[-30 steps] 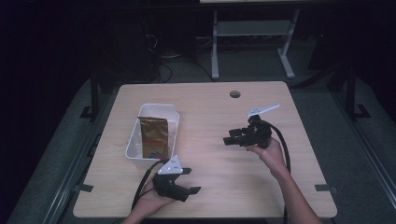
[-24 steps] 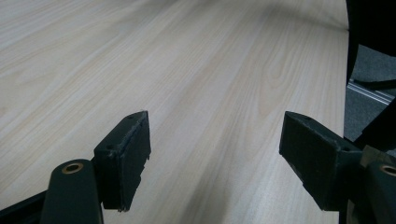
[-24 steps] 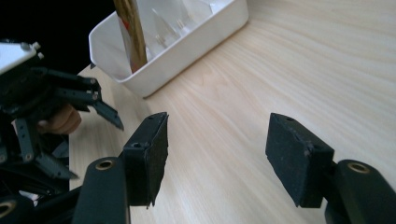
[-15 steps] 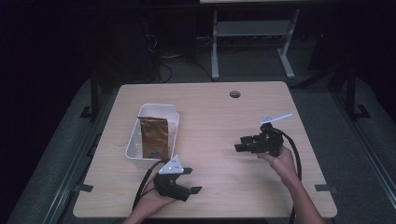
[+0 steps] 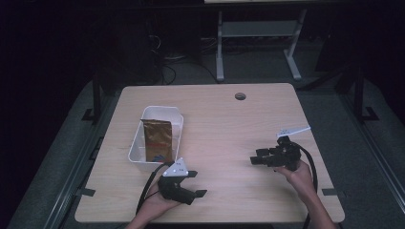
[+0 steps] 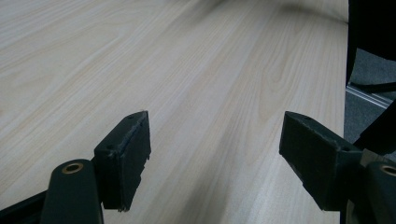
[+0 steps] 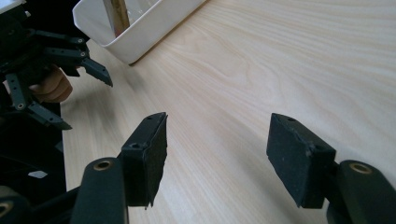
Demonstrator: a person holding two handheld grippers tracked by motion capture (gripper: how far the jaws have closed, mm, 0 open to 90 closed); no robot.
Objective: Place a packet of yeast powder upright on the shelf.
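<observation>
A white bin stands on the left half of the wooden table with a brown bag upright inside it. Just in front of the bin, near the table's front edge, my left gripper rests open and points right; its jaws have only bare wood between them. At the right of the table my right gripper is low over the wood and points left. It is open with nothing between its pads. The right gripper view looks toward the bin, the bag and the left gripper.
A round cable hole sits near the table's far edge. Behind the table stands a light metal frame on a dark floor. Cables trail from both grippers over the front edge.
My right gripper has moved to the right and toward the front edge, sinking closer to the table. The left gripper, bin and bag have stayed put.
</observation>
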